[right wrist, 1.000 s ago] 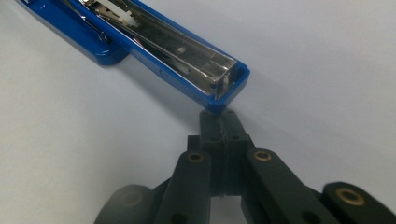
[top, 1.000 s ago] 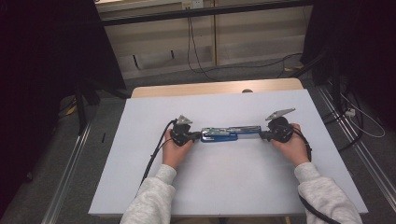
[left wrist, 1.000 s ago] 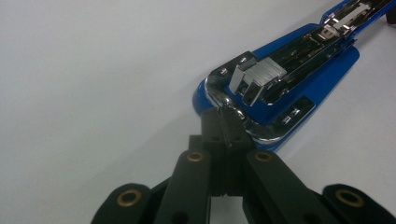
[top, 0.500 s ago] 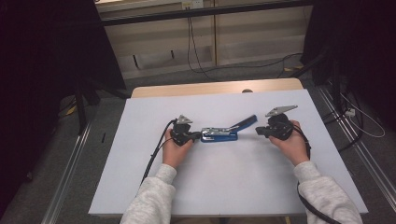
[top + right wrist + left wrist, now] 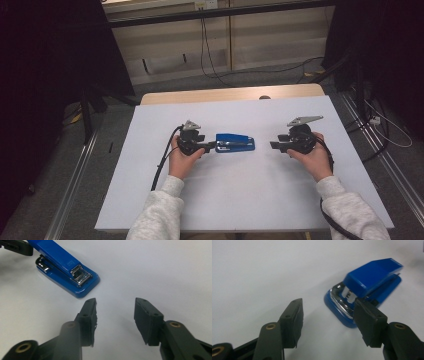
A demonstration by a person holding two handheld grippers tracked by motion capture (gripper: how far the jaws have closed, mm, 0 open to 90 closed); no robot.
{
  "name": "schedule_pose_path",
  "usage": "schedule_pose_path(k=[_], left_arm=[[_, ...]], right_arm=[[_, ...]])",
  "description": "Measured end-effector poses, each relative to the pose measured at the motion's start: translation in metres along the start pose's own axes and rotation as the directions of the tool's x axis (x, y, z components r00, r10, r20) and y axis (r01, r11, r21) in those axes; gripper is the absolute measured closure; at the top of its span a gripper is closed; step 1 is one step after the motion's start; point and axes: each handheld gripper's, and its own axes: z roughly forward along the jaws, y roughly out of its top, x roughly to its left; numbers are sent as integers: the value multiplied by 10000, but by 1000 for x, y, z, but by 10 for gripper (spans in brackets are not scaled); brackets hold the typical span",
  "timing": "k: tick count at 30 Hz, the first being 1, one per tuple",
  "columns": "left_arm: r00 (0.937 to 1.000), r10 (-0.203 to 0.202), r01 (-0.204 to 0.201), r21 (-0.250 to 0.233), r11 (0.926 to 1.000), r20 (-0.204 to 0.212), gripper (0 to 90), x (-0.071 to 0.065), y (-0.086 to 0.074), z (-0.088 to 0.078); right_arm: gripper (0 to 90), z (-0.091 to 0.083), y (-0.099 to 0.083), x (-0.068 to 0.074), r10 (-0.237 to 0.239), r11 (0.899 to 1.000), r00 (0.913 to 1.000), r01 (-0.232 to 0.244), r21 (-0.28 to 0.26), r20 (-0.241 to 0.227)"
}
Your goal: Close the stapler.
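Blue stapler [image 5: 235, 142] closed, flat near centre of white surface [image 5: 250, 200], nothing gripping it. Left gripper [image 5: 210, 146] at its 9 o'clock end, jaws just opened, apart, one pad just beside hinge end. Right gripper [image 5: 274, 145] off at 3 o'clock, jaws just opened, apart, nothing between.

Risk: near pad nudging or spinning stapler on withdrawal (smooth surface, little friction).

Room dim; cables on floor [image 5: 260, 70] at 12 o'clock.
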Motion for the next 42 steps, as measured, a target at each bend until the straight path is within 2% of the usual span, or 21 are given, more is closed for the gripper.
schedule_pose_path(k=[2,3,7,10,12,15,18,30,42], left_arm=[[9997,-216,216,33,9998,75,309,0,-2,-6],[9996,-271,271,51,9996,61,287,0,-2,-9],[9990,-423,425,-174,9989,113,220,2,-8,-23],[9982,-545,549,-161,9984,232,187,1,-13,-31],[9989,-400,405,-166,9990,258,172,0,-16,-38],[9997,-72,76,-142,9999,253,154,-2,-19,-49],[9998,58,-52,-282,9996,190,152,-3,-23,-57],[9999,-6,11,-292,9996,167,133,-3,-36,-83],[10000,18,-22,-576,9983,-75,127,0,-51,-111]], right_arm=[[434,-2,-2,0,73,10000,10000,-73,-65,-38],[401,-4,-2,1,54,9999,10000,-54,-115,-19],[315,-10,-4,5,79,9993,9999,-82,-361,-75],[280,-15,-7,11,-197,9993,9997,192,-313,-139],[262,-18,-9,14,-302,9991,9993,295,-299,-219],[238,-24,-12,17,-462,9985,9986,453,-318,-269],[217,-30,-17,20,-490,9983,9982,479,-345,-335],[174,-51,-36,37,-946,9955,9937,945,-48,-598],[161,-62,-47,46,-1020,9948,9917,1021,-31,-778]])
